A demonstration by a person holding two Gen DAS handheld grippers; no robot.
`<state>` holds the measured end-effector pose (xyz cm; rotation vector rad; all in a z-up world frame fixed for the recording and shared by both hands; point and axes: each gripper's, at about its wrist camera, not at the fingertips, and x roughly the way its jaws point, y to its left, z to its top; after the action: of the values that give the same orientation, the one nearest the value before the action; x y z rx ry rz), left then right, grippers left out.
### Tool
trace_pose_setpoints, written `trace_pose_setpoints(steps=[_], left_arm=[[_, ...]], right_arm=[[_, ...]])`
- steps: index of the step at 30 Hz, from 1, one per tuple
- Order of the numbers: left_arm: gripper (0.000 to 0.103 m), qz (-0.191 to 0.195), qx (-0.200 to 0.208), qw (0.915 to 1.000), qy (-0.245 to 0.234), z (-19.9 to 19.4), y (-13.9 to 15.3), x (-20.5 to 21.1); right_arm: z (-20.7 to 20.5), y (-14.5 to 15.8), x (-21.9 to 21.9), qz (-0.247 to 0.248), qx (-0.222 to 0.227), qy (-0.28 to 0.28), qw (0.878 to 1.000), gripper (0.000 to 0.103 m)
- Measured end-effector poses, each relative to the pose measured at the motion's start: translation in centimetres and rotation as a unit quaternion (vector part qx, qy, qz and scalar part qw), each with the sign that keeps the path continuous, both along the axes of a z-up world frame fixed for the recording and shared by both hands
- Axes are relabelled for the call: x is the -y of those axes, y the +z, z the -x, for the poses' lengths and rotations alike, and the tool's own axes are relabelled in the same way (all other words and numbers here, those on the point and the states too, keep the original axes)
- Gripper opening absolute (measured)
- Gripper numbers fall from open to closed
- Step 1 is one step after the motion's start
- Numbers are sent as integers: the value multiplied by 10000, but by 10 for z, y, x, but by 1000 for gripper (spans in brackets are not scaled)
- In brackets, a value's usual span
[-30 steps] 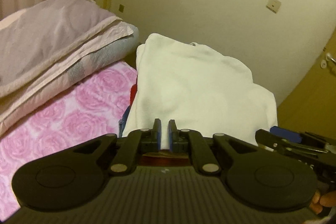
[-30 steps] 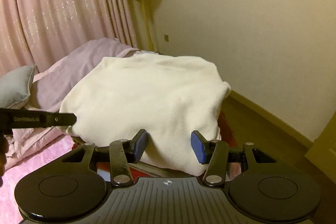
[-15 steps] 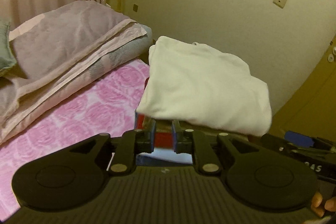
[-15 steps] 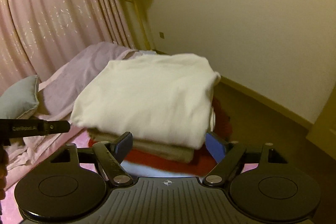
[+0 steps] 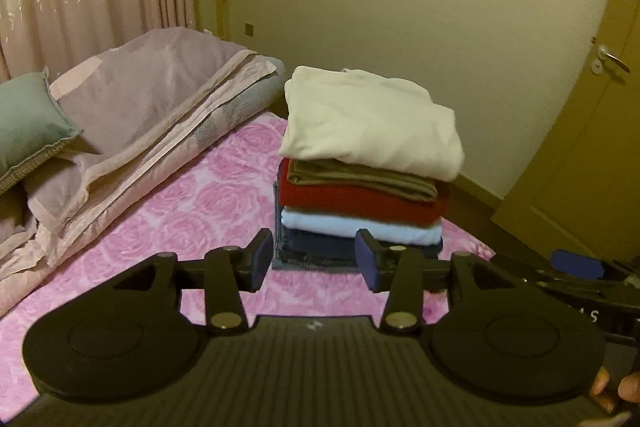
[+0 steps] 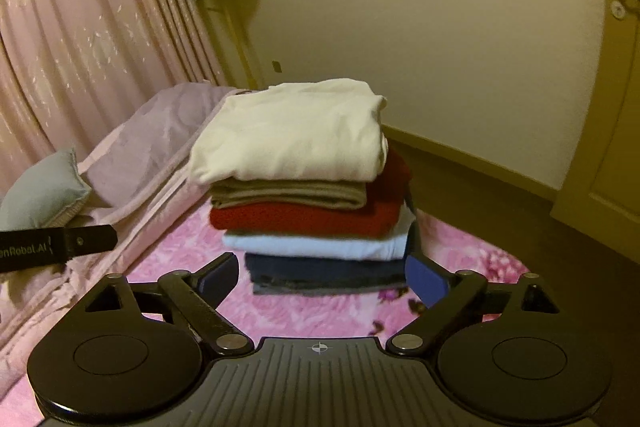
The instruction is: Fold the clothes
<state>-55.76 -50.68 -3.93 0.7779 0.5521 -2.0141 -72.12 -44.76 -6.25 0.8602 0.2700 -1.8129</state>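
A stack of folded clothes stands on the pink rose bedspread (image 5: 192, 211). A cream garment (image 5: 372, 123) lies on top, over a brown (image 5: 360, 177), a red (image 5: 360, 201), a light blue (image 5: 360, 227) and dark denim pieces (image 5: 316, 247). The stack also shows in the right wrist view, with the cream garment (image 6: 296, 131) on top. My left gripper (image 5: 314, 259) is open and empty, just in front of the stack. My right gripper (image 6: 322, 277) is open wide and empty, a little back from the stack.
A lilac folded quilt (image 5: 152, 99) and a green cushion (image 5: 28, 127) lie left of the stack. The bed edge and brown floor (image 6: 500, 203) are to the right, with a door (image 5: 592, 155) beyond. Pink curtains (image 6: 92, 27) hang behind.
The left gripper opened and let go of the cream garment, which now rests on the stack. Both grippers drew back and away from the stack; the right opened wider.
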Motion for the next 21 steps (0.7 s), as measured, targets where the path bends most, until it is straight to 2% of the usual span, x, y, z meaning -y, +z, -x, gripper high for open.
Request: trace_pose_setpoints(steps=[5, 6, 8, 14, 21], left_arm=[[47, 136, 189, 9997, 85, -26, 7, -36], [49, 163, 231, 9995, 110, -31, 8, -43], [53, 189, 265, 9994, 147, -40, 9, -56], [56, 189, 231, 9995, 119, -63, 8, -96], [56, 134, 327, 9993, -93, -68, 6, -129]], right_arm=[[-27, 9, -32, 17, 89, -121, 9999, 97], [-32, 10, -39, 18, 82, -131, 9999, 102], [-43, 13, -52, 62, 45, -126, 9999, 102], [-71, 17, -92, 160, 2, -183, 9997, 102], [-86, 15, -133, 109, -95, -655, 9977, 102]])
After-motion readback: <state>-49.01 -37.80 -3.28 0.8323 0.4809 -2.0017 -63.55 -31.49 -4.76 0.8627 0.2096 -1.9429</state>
